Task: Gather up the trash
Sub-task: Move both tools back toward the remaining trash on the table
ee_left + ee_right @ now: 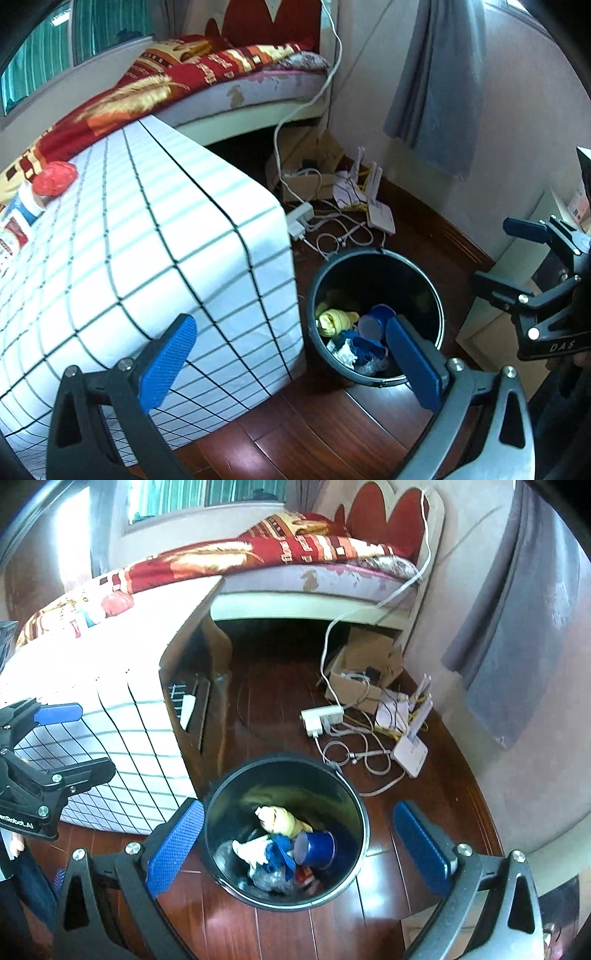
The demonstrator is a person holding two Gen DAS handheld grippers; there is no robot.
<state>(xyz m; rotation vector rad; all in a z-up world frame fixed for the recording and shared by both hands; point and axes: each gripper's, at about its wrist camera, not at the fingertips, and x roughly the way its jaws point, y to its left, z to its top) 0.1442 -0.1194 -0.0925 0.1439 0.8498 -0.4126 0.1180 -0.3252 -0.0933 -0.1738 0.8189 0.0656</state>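
1. Both claws are released and hold nothing: the left claw point(291, 358) hangs with its blue pads spread wide, one over the checked cloth and one over the bin's rim, and the right claw point(299, 845) is spread on either side of the bin.
2. Standing on the dark wooden floor point(273, 709), the black bin point(364, 823) is just beside the cloth-covered surface point(155, 236).
3. Inside the bin lie a yellow crumpled piece point(280, 818), a blue cup point(317, 849) on its side, white crumpled paper point(345, 352) and a clear plastic scrap point(269, 880).
4. On the surface, near the bed, sits a red crumpled item point(55, 179) beside some packets.
5. Beyond the bin, a white power strip point(321, 716), tangled cables and a white router point(410, 753) lie on the floor near a cardboard box point(306, 181).
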